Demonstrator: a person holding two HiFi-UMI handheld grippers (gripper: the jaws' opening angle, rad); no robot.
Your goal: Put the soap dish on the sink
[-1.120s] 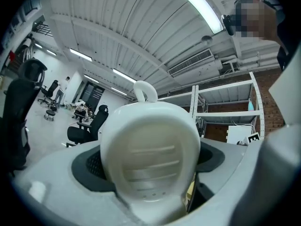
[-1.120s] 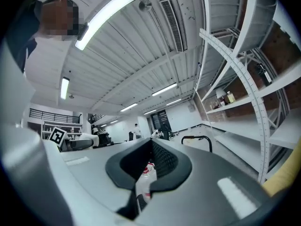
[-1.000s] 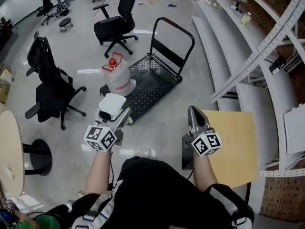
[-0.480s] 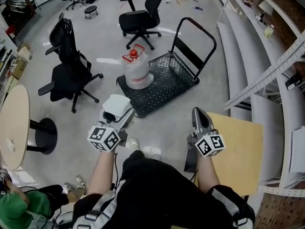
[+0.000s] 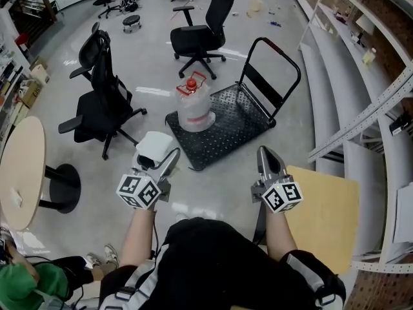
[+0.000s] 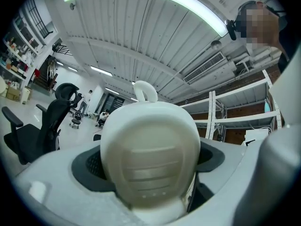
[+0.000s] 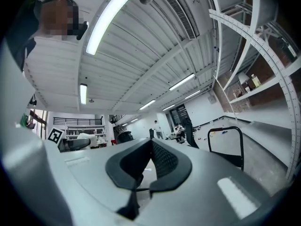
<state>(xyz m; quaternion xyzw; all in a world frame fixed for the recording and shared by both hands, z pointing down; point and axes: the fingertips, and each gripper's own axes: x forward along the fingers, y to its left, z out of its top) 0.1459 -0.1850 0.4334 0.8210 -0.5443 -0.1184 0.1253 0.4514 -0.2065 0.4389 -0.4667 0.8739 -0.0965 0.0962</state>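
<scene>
A white soap dish (image 5: pixel 155 144) sits between the jaws of my left gripper (image 5: pixel 162 156), which is shut on it and held out in front of my body, above the floor. In the left gripper view the dish (image 6: pixel 150 159) fills the middle, its ribbed underside facing the camera, and hides much of the left gripper (image 6: pixel 150 180) and its jaws. My right gripper (image 5: pixel 266 154) is level with the left one and a little to its right; it is shut and holds nothing. The right gripper view shows its (image 7: pixel 149 166) dark pads meeting. No sink is in view.
A black flat cart (image 5: pixel 239 118) with a push handle stands ahead on the floor, with a clear water jug (image 5: pixel 193 105) on it. Office chairs (image 5: pixel 103 102) (image 5: pixel 206 34) stand left and further back. A round table (image 5: pixel 19 173) is at left, a wooden board (image 5: pixel 326 205) and metal shelving (image 5: pixel 361 108) at right.
The head view has swung: the cart, jug and chairs have slid right and down in the frame. Both grippers keep their pose, and the left one still holds the dish.
</scene>
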